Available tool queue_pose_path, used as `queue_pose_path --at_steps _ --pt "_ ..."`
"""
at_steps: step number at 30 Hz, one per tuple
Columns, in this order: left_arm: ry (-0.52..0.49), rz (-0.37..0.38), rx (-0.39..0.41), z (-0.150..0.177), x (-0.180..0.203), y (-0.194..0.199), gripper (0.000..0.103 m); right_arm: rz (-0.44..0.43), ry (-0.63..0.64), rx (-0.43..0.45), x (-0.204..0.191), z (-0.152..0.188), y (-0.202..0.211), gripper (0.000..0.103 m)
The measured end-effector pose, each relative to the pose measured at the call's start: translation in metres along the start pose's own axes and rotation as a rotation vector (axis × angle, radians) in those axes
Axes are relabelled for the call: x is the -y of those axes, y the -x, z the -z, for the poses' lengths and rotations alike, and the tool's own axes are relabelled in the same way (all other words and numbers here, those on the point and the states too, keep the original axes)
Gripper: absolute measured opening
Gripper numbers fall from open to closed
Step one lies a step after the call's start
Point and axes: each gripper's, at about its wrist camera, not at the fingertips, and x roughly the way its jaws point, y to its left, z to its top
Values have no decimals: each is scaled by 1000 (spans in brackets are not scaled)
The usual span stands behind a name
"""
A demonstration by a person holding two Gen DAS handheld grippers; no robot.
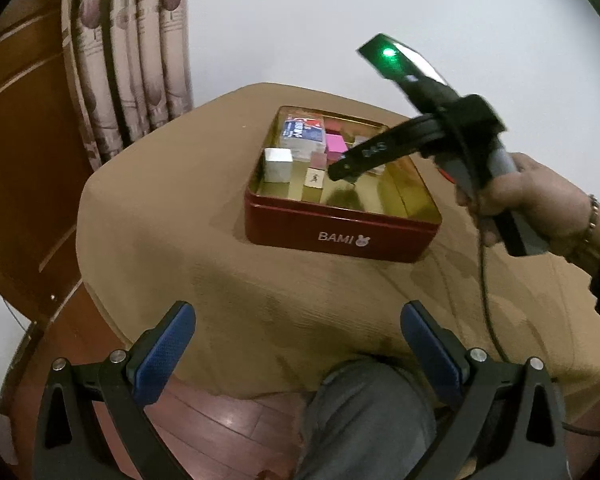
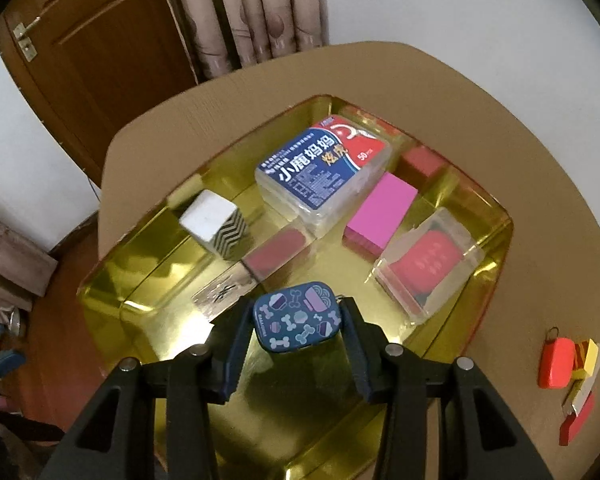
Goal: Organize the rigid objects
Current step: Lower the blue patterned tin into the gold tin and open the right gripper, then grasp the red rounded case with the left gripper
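Note:
A red BAMI tin (image 1: 342, 236) with a gold inside (image 2: 148, 280) stands on the tan table. My right gripper (image 2: 298, 328) is shut on a small dark-blue case with bone prints (image 2: 296, 316) and holds it over the tin's near part. In the tin lie a blue-and-red floss box (image 2: 320, 168), a pink block (image 2: 382, 210), a white zigzag cube (image 2: 216, 224), a clear box with a red insert (image 2: 428, 260), a dark red block (image 2: 420, 164) and a clear tile (image 2: 224, 292). My left gripper (image 1: 298, 344) is open and empty, low at the table's near edge.
An orange tag (image 2: 556, 362) and small red-and-yellow pieces (image 2: 584, 384) lie on the table right of the tin. A curtain (image 1: 132, 60) and a wooden door (image 2: 100, 48) stand behind. The person's knee (image 1: 364, 412) is below the table edge.

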Motion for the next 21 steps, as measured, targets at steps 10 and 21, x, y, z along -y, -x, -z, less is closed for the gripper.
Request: queue_pose_path --at_steps 10,21 --pt "24 22 -66 4 -1 -11 101 -5 -64 123 9 -7 5 48" --pt "-91 62 -38 11 32 -2 101 363 -290 348 95 132 98 50"
